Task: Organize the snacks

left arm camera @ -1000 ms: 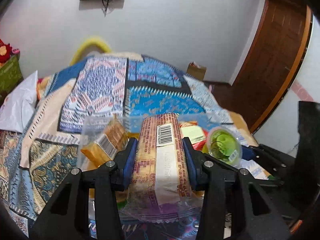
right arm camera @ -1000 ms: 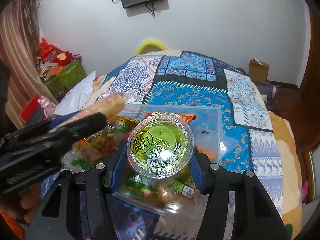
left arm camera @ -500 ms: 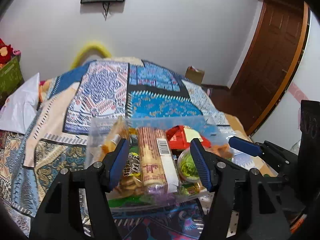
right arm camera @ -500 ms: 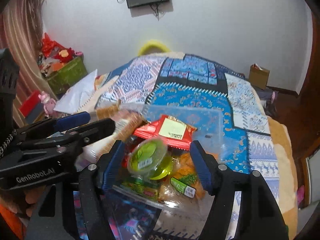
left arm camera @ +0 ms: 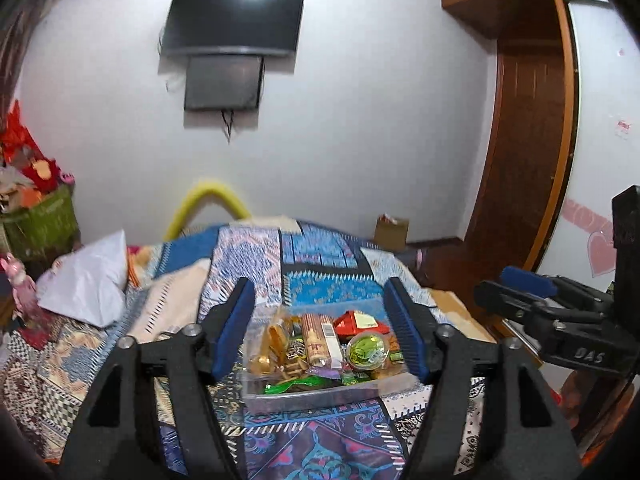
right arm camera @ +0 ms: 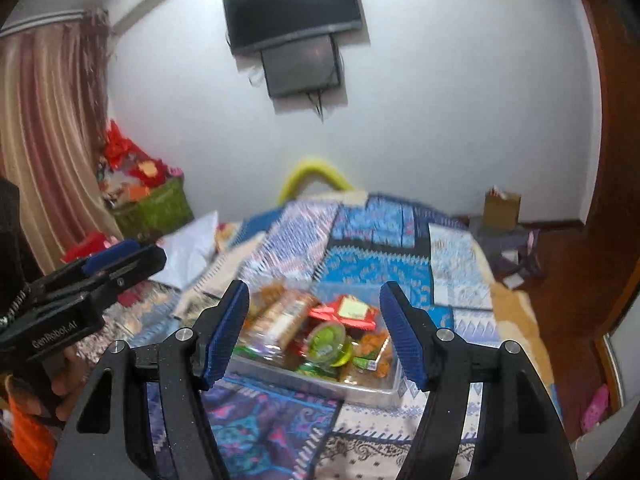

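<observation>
A clear plastic tray (left arm camera: 308,395) sits on the patterned bedspread and holds several snacks. In it lie a long biscuit pack (left arm camera: 320,338), a green jelly cup (left arm camera: 366,350) and a red packet (left arm camera: 356,322). The tray also shows in the right wrist view (right arm camera: 360,394), with the biscuit pack (right arm camera: 280,318), the jelly cup (right arm camera: 328,342) and the red packet (right arm camera: 348,310). My left gripper (left arm camera: 322,328) is open and empty, raised back from the tray. My right gripper (right arm camera: 314,330) is open and empty too, also back from it.
The bedspread (left arm camera: 320,280) covers a bed. A white pillow (left arm camera: 86,280) lies at its left. A green basket (right arm camera: 154,208) stands by the wall, a cardboard box (right arm camera: 502,208) on the floor right. A wooden door (left arm camera: 520,160) is at the right.
Both grippers opened, dropping the biscuit pack and the jelly cup into the tray, then pulled up and back. The tray now looks smaller and farther away.
</observation>
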Demonstrator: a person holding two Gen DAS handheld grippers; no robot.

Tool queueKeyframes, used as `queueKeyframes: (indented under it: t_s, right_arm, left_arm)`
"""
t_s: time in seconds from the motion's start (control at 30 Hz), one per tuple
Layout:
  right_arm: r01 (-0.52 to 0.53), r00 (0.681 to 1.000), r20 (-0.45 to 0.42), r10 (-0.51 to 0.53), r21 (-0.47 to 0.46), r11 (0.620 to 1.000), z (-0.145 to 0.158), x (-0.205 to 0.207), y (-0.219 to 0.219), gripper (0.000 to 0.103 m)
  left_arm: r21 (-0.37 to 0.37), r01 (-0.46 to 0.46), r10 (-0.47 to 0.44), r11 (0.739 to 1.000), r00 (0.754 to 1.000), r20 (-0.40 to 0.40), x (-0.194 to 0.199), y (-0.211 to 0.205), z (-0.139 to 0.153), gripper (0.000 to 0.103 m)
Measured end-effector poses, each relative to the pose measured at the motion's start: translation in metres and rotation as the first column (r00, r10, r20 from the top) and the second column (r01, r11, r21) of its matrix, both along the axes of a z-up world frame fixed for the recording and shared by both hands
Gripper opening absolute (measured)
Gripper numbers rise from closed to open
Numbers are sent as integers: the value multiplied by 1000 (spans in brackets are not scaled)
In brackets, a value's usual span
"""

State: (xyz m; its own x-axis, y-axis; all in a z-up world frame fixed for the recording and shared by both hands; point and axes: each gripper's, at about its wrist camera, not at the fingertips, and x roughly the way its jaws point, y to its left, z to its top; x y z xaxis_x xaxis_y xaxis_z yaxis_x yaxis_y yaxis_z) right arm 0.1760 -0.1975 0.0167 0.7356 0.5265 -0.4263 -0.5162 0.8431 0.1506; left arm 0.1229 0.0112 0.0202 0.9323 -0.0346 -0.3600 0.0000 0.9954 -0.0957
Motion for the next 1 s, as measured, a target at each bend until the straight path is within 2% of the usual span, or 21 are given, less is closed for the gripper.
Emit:
queueKeyframes:
  t_s: [0.03,0.13,0.17,0.27,0.6,1.0]
  right_arm:
    - [8,999,31,-8,4,1000,7,-11,-1,78]
    - [23,996,83,-24,12,1000,16,-32,-5,87]
    - [21,996,91,-23,19,1000,19,-39,-6,89]
    - [46,992,113,-50,34,998,20,-51,-8,103]
    - [49,992,116,-51,24,999,14,-72,-11,103]
    - [50,991,125,-53,27,998,13,-83,-14,103]
  left_arm:
    - [7,-3,3,1000,1000,19,-10,-1,4,75]
    - [24,-18,17,1000,998,58,-33,-2,14,88]
    - [31,-17,15,999,998,68,-40,-3,16,91]
    - [55,-21,16,998,996,91,-59,-7,19,97]
    - [40,-12,8,999,995,102,-83,-13,18,99]
    - [33,-6,3,999,996,88,-85,-16,13,99]
